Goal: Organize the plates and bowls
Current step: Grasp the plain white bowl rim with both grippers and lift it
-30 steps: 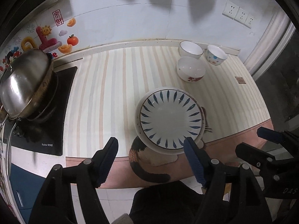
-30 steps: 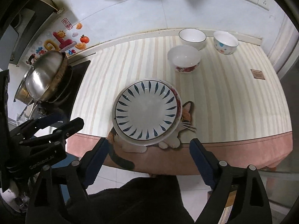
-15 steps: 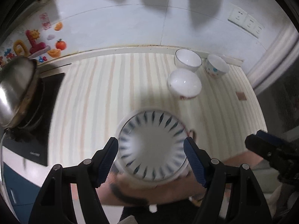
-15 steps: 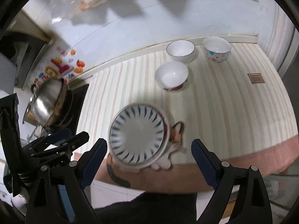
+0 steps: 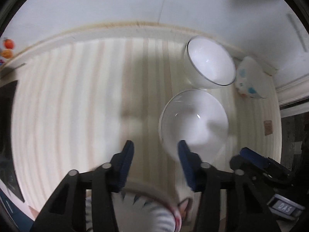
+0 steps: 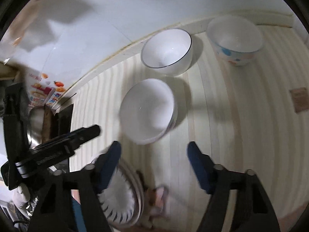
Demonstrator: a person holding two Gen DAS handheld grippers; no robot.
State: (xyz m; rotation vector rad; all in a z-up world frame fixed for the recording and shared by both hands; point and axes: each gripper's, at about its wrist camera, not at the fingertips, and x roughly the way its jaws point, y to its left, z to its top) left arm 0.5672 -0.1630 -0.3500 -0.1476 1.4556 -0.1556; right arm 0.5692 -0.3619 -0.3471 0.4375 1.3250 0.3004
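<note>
We're over the striped counter [image 5: 77,106], pale bands running away from us to the white wall [image 5: 115,3]. Biggest piece of crockery first: the plate [image 6: 119,203], white with dark petal marks on its rim, sits at six o'clock under both tools, blurred, and it seems to rest on another plate, though we can't be sure. In the left view its rim [image 5: 146,197] shows just below the fingertips.

Next, three bowls. The nearest bowl [image 5: 193,123], plain white inside, stands at about one o'clock from the left gripper [image 5: 155,154], whose right blue finger overlaps its near rim in the picture; touching or not, we cannot tell. Behind it at one o'clock is the dark-rimmed bowl [image 6: 168,48], close by the wall. The dotted bowl [image 6: 235,38] sits at two o'clock, apart from the others.

Left gripper: fingers spread wide, nothing between them. Right gripper [image 6: 154,154]: also spread, holding nothing, the nearest bowl at twelve o'clock just beyond its tips.

Smallest: a brown tag [image 6: 298,99] at three o'clock on the counter.
</note>
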